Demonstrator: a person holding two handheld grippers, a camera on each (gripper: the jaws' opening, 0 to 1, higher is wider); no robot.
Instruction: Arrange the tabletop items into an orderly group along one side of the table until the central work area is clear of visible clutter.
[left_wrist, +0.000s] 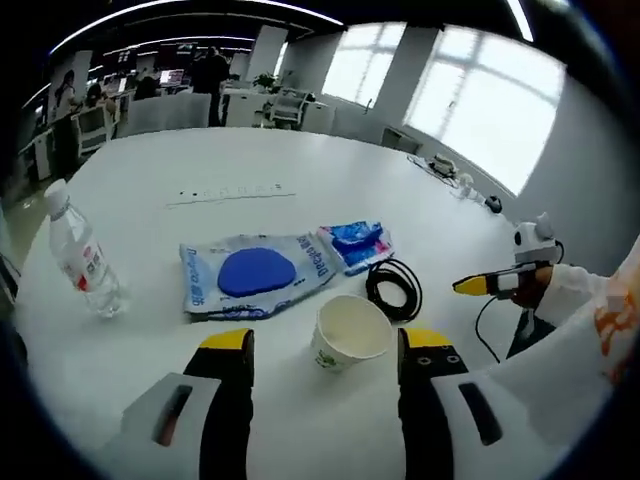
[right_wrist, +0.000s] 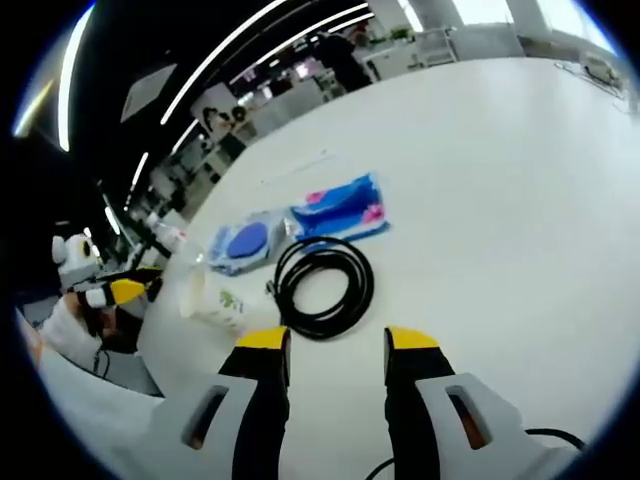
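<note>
A white paper cup (left_wrist: 348, 333) stands upright just beyond the tips of my left gripper (left_wrist: 326, 342), which is open and holds nothing. Right of the cup lies a coiled black cable (left_wrist: 393, 288). Behind them lie a large blue-and-white packet (left_wrist: 255, 272) and a smaller blue packet (left_wrist: 357, 243). A clear water bottle (left_wrist: 85, 262) stands at the left. My right gripper (right_wrist: 338, 340) is open and empty, with the cable (right_wrist: 325, 285) just ahead of it. The cup (right_wrist: 212, 298) is to its left, and the packets (right_wrist: 343, 208) lie further off. Its yellow tip (left_wrist: 475, 285) enters from the right.
The big white table (left_wrist: 300, 160) has a recessed socket strip (left_wrist: 230, 192) in its middle and small items (left_wrist: 460, 182) at its far right edge. A white sleeve (left_wrist: 565, 295) reaches in from the right. Beyond are desks, chairs, people and bright windows.
</note>
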